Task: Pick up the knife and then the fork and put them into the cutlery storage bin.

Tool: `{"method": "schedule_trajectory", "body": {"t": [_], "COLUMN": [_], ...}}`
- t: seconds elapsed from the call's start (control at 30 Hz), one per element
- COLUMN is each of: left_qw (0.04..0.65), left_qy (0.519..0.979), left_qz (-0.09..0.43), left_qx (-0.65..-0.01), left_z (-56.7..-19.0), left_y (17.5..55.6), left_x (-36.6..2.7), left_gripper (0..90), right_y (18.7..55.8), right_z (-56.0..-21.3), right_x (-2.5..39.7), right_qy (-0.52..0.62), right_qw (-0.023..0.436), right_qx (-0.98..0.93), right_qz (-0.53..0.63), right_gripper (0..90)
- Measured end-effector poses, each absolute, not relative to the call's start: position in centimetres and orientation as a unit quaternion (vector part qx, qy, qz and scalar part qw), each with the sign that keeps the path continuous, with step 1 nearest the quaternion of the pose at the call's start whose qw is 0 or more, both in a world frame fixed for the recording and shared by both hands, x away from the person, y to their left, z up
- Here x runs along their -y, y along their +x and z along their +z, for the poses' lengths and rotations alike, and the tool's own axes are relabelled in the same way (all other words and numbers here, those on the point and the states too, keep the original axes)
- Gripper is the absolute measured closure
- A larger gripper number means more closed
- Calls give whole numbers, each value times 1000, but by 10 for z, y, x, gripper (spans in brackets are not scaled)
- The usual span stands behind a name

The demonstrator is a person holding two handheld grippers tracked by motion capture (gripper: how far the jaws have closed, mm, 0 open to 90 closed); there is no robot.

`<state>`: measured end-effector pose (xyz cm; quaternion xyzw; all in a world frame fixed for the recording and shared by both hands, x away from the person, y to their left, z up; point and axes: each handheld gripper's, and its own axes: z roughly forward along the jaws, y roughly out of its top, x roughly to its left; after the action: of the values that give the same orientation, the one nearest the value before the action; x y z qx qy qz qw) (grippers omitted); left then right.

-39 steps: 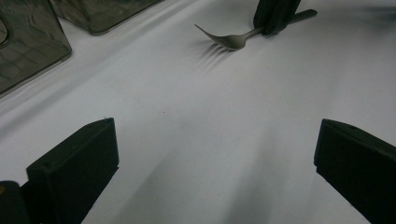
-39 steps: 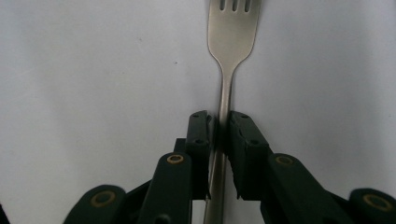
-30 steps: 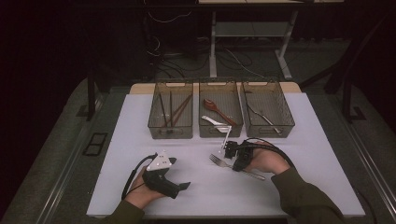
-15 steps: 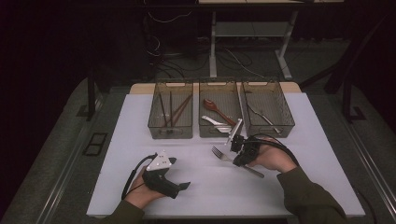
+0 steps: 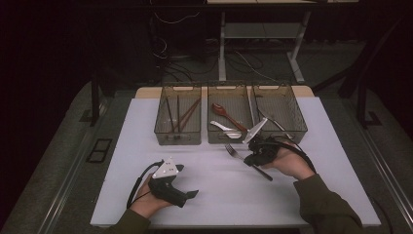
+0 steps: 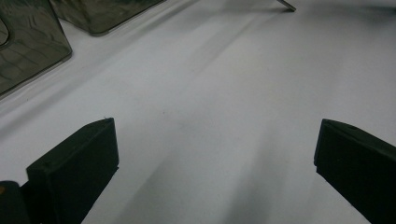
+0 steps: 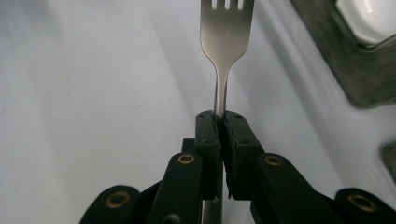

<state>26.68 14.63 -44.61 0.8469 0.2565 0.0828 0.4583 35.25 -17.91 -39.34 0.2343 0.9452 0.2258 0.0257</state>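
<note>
The right hand-held gripper [image 5: 255,157], clamped on the fork [image 7: 225,44], had carried it closer to the trays [image 5: 280,113], so sorting seemed near; the left hand-held gripper [image 5: 191,194] sat wide on the worktop [image 5: 219,195].

No readable text, labels or nos. on anything.

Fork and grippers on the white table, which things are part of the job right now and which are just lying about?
In the job:
- silver metal fork
- right gripper, shut on the fork's handle
- right-hand mesh bin, nearest it

Lying about:
- left gripper, open, resting
- brown chopsticks
- red spoon
- white spoon
</note>
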Motion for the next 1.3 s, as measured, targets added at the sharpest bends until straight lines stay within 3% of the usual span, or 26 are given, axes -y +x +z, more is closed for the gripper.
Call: {"method": "schedule_trajectory", "body": {"t": [1.3], "left_qw": [468], "left_qy": [841], "left_qz": [85], "left_qx": [-258], "left_z": [-445], "left_y": [267], "left_x": [-148], "left_gripper": [0], "right_y": [362], "right_z": [-366], "right_x": [251], "right_qy": [322], "right_qw": [83], "right_qx": [-825], "right_qz": [458], "right_gripper": [841]}}
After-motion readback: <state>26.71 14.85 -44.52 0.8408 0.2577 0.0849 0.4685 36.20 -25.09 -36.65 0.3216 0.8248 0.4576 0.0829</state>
